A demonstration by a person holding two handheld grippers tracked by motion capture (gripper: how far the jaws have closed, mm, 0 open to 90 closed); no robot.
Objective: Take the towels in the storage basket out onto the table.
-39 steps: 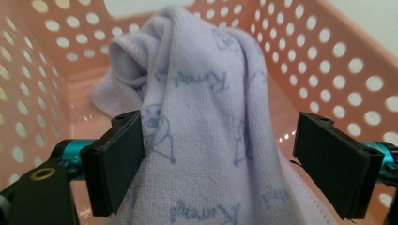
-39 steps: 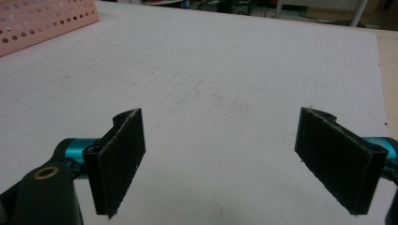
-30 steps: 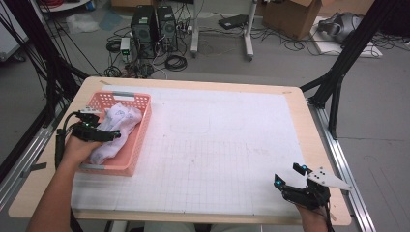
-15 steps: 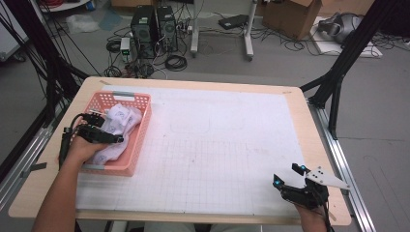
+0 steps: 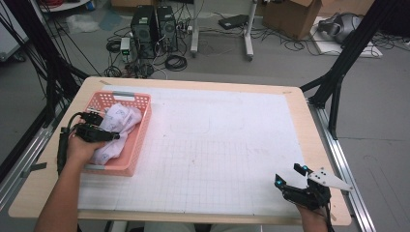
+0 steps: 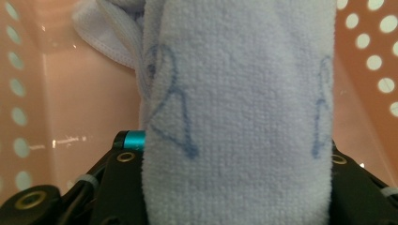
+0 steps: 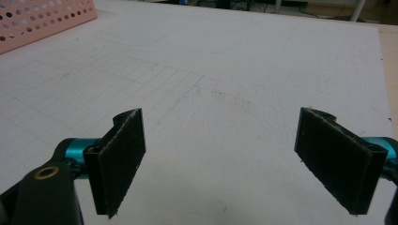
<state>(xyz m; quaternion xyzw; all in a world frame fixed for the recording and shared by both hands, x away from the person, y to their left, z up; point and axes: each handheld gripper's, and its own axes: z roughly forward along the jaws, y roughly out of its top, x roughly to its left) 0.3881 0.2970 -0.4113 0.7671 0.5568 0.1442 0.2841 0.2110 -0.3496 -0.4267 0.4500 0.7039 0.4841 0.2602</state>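
A white towelling cloth (image 5: 122, 120) with blue line drawings lies bunched in a pink perforated basket (image 5: 139, 136) at the table's left. My left gripper (image 5: 107, 126) reaches into the basket from the left, a hand behind it. Its jaws have just been closing, and the cloth (image 6: 234, 93) now sits squeezed between them, covering the pads of the left gripper (image 6: 237, 187). The pink basket wall (image 6: 70, 117) stands behind it. My right gripper (image 5: 288, 175) rests near the table's front right corner. In the right gripper view, the right gripper (image 7: 220, 164) has its jaws wide apart, with bare mat between them.
A white gridded mat (image 5: 217, 145) covers most of the wooden table. A corner of the basket (image 7: 42, 18) shows far off in the right gripper view. Computer towers (image 5: 154, 26), cables and a cardboard box (image 5: 295, 12) are on the floor beyond the table.
The left gripper's jaws have drawn together on the cloth in the basket. Both hands have stayed where they were.
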